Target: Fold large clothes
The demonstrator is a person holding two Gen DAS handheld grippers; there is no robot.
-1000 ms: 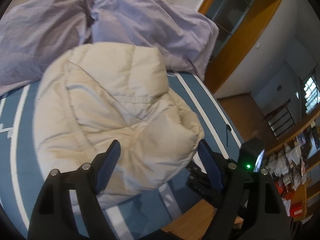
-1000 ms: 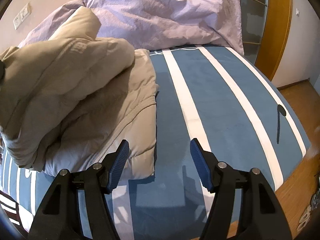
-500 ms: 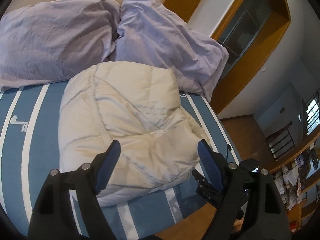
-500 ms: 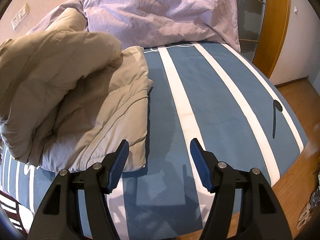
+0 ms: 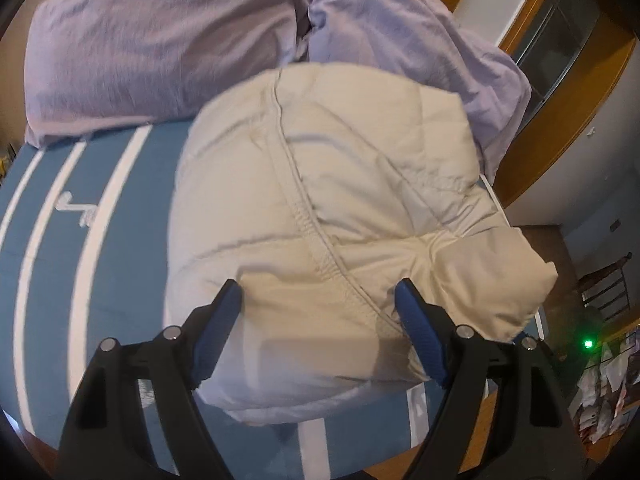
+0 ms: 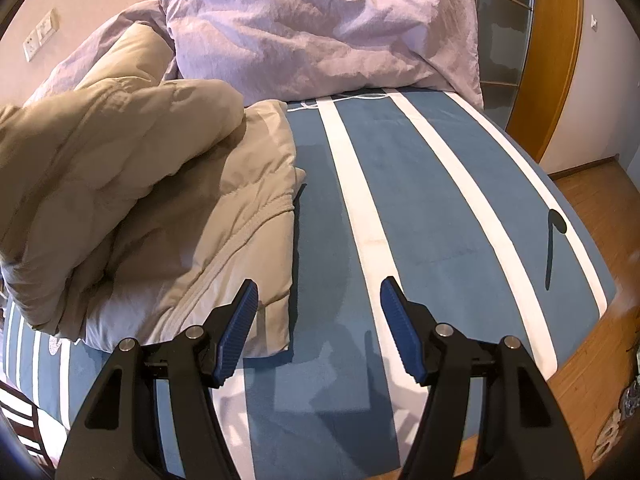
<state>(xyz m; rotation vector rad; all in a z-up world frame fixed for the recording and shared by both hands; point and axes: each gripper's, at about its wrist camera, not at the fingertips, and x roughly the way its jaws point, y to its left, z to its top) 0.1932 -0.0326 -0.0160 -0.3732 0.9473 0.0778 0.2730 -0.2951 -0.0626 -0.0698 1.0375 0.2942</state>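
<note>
A beige puffer jacket lies bundled on a blue bed cover with white stripes. My left gripper hangs over the jacket's near bulge, fingers spread wide, the padded cloth showing between and under them; I see no pinch. In the right wrist view the jacket lies to the left, its upper fold heaped over a flat lower layer. My right gripper stands open above the bare bed cover, just right of the jacket's near corner, with nothing between its fingers.
Two lilac pillows lie at the head of the bed behind the jacket; one pillow shows in the right view. A wooden frame and wooden floor border the bed's right side. A small dark mark sits near that edge.
The left gripper has swung left and come down closer over the jacket, which now fills the gap between its fingers. The jacket's upper fold has settled a little. The right gripper has kept still.
</note>
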